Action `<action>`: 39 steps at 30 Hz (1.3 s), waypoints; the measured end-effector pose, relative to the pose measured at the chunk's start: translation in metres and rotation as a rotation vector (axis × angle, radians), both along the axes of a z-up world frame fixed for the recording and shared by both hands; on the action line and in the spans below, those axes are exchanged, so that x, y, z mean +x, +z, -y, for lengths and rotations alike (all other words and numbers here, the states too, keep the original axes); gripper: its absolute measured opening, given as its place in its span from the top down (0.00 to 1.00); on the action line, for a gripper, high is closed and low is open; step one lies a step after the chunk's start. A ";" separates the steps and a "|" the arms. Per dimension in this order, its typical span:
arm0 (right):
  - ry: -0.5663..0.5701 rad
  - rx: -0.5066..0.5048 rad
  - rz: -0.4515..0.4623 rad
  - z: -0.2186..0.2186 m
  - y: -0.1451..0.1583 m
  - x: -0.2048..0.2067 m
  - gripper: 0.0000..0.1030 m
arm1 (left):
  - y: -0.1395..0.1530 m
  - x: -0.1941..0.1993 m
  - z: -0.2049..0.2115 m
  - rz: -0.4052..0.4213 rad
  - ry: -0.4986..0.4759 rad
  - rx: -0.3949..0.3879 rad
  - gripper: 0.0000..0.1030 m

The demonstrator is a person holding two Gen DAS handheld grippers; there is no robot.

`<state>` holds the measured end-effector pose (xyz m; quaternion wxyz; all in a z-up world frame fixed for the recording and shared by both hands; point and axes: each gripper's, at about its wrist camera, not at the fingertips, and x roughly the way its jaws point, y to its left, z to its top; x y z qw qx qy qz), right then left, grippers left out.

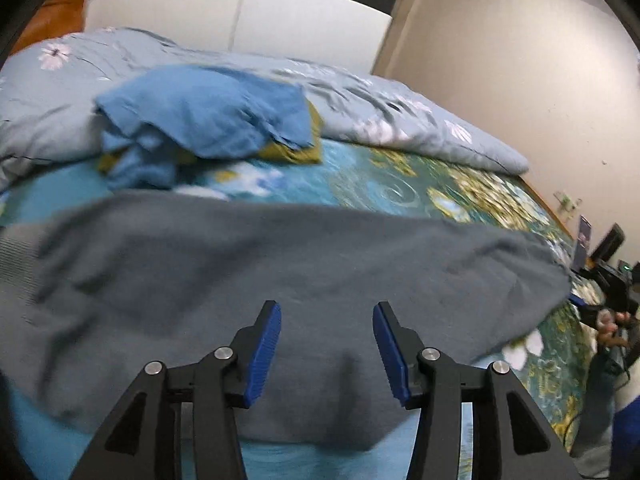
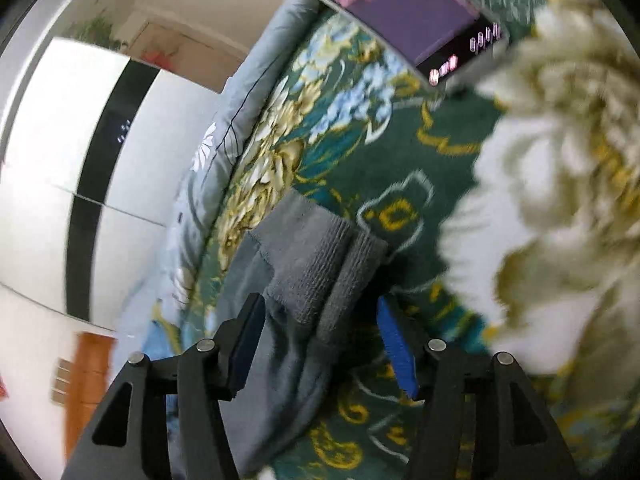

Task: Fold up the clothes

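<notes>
Blue ribbed pads line both fingers of the left tool [image 1: 326, 344], which stands wide with nothing between them; the grey garment [image 1: 248, 280] lies spread on the bed just beyond and beneath the tips. I cannot tell whether the tips touch the cloth. Motion blur softens that whole view, so the knit of the garment is hard to read, though a ribbed band shows faintly at its far left edge. Its near hem sags over the bed's edge between the tool's arms.

Behind it sits a rumpled blue cloth [image 1: 208, 116] heaped over something mustard-coloured, mostly hidden. Further back a pale blue-grey duvet [image 1: 400, 120] with white flowers is bunched along the bed, over a teal bedspread [image 1: 400, 184] with yellow and white blossoms.

The right tool [image 2: 322, 336] is also spread wide and grips nothing. A ribbed grey cuff [image 2: 320, 264] of the garment lies between its fingers, just ahead of the tips, folded double on the bedspread. To the right a big, blurred cream flower pattern fills the frame. A dark, glossy, flat rectangle [image 2: 404, 16] lies at the top, cut off by the edge.
</notes>
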<state>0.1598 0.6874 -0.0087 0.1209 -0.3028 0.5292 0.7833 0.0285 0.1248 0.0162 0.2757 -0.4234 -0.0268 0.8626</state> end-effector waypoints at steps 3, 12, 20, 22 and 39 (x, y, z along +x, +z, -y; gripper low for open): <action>-0.020 0.004 -0.017 0.001 -0.001 -0.004 0.42 | -0.009 0.006 -0.013 -0.013 0.000 -0.080 0.50; 0.007 0.136 0.039 -0.006 0.011 -0.003 0.86 | -0.035 0.011 -0.013 0.001 0.044 -0.204 0.45; 0.079 0.337 -0.014 0.036 0.072 -0.009 0.86 | -0.015 0.012 0.016 0.012 0.107 -0.107 0.45; 0.134 0.462 -0.057 0.070 0.108 -0.015 0.86 | -0.007 0.015 0.030 -0.003 0.136 -0.084 0.45; 0.747 0.711 -0.150 0.370 0.091 -0.079 0.87 | 0.003 0.017 0.162 0.028 0.408 0.050 0.45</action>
